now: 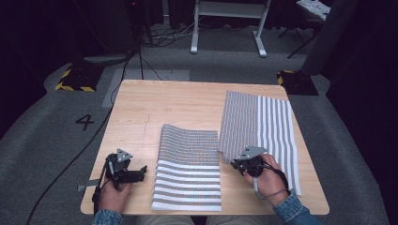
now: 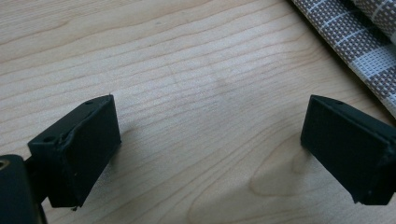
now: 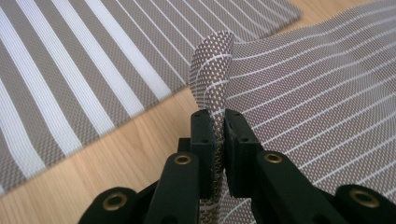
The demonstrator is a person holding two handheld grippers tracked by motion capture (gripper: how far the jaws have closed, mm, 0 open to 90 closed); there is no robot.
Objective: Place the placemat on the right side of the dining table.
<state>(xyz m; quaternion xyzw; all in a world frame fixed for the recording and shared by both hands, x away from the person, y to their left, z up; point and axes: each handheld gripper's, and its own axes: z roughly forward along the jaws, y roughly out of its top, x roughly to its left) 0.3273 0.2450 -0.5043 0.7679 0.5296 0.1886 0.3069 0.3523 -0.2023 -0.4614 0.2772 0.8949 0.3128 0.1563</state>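
Striped mat [image 1: 263, 126], lengthwise toward table's far edge

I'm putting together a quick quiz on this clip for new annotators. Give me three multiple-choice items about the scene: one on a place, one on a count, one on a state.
1. Where does the left tool rest?
A. on the bare wooden table left of the middle placemat
B. on top of the right placemat
C. on the floor

2. How many striped placemats lie on the table?
A. one
B. two
C. four

3. What is the right tool doing?
A. standing wide open above bare wood
B. clamped shut on a placemat's edge
C. holding a cable

Answers: 1 A, the high view shows it on bare wood beside the middle placemat. 2 B, there is one in the middle and the right placemat at the right. 3 B, its jaws pinch the woven edge, which curls up.
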